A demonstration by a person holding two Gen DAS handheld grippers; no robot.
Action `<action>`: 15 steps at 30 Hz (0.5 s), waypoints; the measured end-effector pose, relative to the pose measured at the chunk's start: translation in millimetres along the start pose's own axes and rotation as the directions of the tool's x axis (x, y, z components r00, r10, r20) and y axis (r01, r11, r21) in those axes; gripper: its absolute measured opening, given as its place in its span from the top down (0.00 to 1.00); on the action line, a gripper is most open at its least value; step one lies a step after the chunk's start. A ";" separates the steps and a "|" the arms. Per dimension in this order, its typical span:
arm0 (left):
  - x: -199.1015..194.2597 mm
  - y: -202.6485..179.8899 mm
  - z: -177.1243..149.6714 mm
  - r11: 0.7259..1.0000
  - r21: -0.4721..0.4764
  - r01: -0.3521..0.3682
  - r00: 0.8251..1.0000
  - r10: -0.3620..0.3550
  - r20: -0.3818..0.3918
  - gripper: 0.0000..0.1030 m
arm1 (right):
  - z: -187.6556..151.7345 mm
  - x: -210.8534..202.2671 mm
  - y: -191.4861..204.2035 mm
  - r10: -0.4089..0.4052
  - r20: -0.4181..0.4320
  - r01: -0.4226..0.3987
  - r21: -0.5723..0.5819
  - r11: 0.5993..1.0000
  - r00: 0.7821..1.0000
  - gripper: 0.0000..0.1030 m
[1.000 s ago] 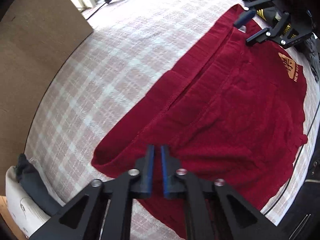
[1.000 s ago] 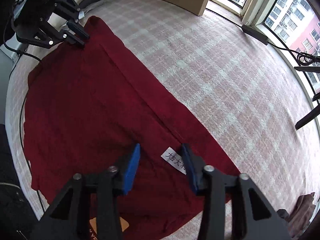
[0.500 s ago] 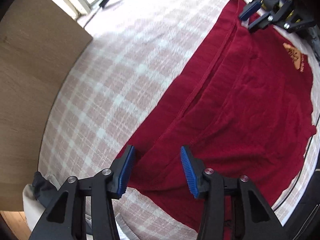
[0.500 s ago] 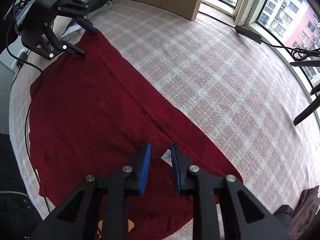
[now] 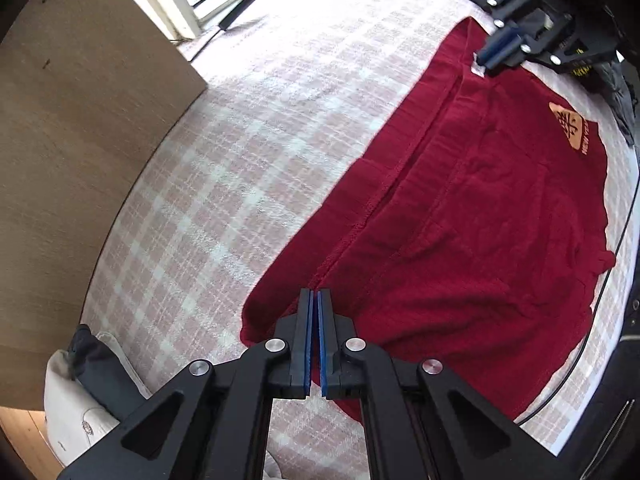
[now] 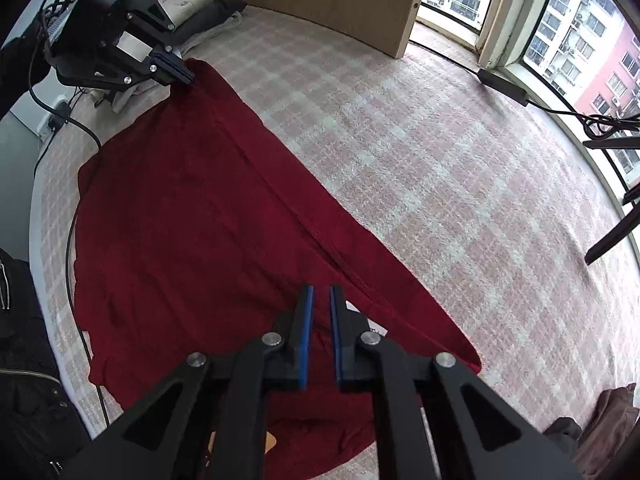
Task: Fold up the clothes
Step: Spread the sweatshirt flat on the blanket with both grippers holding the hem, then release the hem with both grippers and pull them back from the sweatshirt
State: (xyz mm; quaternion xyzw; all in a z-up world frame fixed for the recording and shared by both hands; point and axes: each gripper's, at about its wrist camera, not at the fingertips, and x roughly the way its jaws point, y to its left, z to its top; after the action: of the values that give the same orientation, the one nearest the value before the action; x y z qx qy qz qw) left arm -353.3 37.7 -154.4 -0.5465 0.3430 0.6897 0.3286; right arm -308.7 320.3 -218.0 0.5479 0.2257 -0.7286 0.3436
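Red shirt (image 5: 472,216) lies spread flat on the plaid bed cover (image 5: 256,168), along the near edge of the bed, one long side already turned over so a stitched hem runs down its length. An orange logo (image 5: 572,128) shows toward the right-hand end.

Left tongs (image 5: 314,300): blue pads nearly together, a thin gap showing, at the left-end corner of the shirt. From the right wrist view they appear pinched on that corner (image 6: 188,70). Right tongs (image 6: 321,294): pads close with a narrow gap, over the hem beside a white label (image 6: 376,326); the left view suggests they grip cloth at the label (image 5: 478,68).

Judged step: both ends of one long edge gripped, ready to lift and carry across for the next fold.
- Raise both ends together, level, keeping the edge taut so the middle does not sag.
- Lay it parallel to the opposite edge; release only once flat.

Not resolved:
- Cloth between either pair of pads is hidden by the pads themselves in their own view.
- Label text too small to read.
- Sleeves and collar not identifiable.
- Dark garments (image 5: 612,80) at the far right corner are cut off.
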 end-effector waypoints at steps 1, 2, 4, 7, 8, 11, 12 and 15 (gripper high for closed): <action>0.5 -0.9 -0.5 1.000 0.008 -0.007 1.000 0.007 -0.002 0.97 | 1.8 0.6 1.1 0.000 -0.002 0.000 -0.008 1.000 1.000 0.91; 2.0 0.4 -0.5 1.000 0.001 -0.007 1.000 0.007 -0.008 0.96 | 3.6 1.2 2.2 0.000 -0.005 0.000 -0.015 1.000 1.000 0.89; 3.0 2.2 -1.2 1.000 0.005 0.003 1.000 -0.003 -0.015 0.88 | 7.9 5.8 6.7 0.004 -0.013 -0.005 -0.033 0.999 1.000 0.79; 1.8 2.8 -3.6 0.999 0.032 -0.001 1.000 0.002 -0.019 0.64 | 13.5 13.7 13.8 0.012 -0.028 -0.014 -0.061 0.998 1.000 0.64; 1.4 2.9 -4.4 0.999 0.041 -0.003 1.000 0.003 -0.020 0.64 | 15.0 15.0 15.2 0.013 -0.031 -0.015 -0.070 0.997 0.999 0.62; 5.3 3.3 -8.2 0.998 0.067 -0.007 0.999 0.010 -0.040 0.63 | 17.5 20.0 19.7 -0.012 -0.052 0.007 -0.106 0.994 0.999 0.60; 9.1 3.2 -10.4 0.997 0.075 -0.009 0.998 0.013 -0.054 0.63 | 18.1 22.3 21.3 -0.022 -0.064 0.014 -0.119 0.993 0.998 0.60; 9.8 -1.3 -20.3 0.995 0.103 -0.010 0.999 0.015 -0.047 0.83 | 16.4 18.0 25.6 -0.015 -0.051 0.007 -0.137 0.990 0.999 0.72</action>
State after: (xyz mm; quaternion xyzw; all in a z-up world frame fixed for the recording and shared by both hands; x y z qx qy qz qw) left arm -343.4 22.4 -167.6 -0.5433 0.3890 0.6598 0.3437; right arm -303.0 287.2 -229.0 0.5404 0.2872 -0.6987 0.3705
